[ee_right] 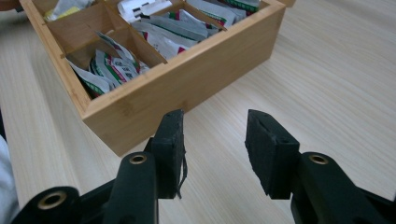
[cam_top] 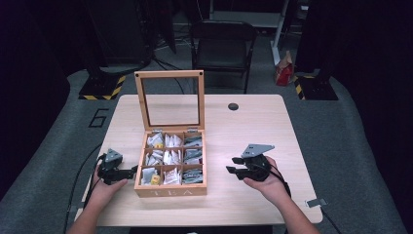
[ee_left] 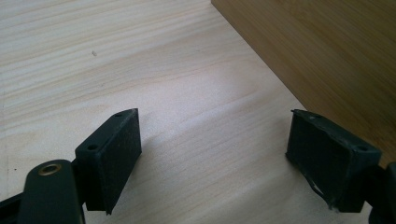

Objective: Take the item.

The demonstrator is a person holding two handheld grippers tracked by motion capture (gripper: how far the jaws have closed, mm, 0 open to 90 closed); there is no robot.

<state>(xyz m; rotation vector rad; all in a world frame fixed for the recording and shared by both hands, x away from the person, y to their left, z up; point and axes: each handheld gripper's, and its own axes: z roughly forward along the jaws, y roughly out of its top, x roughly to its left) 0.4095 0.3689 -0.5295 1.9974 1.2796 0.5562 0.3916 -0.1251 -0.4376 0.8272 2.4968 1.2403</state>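
Wooden tea box [cam_top: 170,191] (9 compts), 2 grippers

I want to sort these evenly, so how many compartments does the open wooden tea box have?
9, in a three-by-three grid inside the tea box: three along the hinged back by the raised lid, three across the middle, three along the front. All hold tea packets.

The high view is soft and low in detail: the pale wooden counter [cam_top: 243,126] is brightly lit from above while the surrounding room sinks into near-black. In the left gripper view, soft shadows spread beneath the black pads [ee_left: 114,154]. The right gripper view is even and glare-free, with the near jaws slightly blurred.
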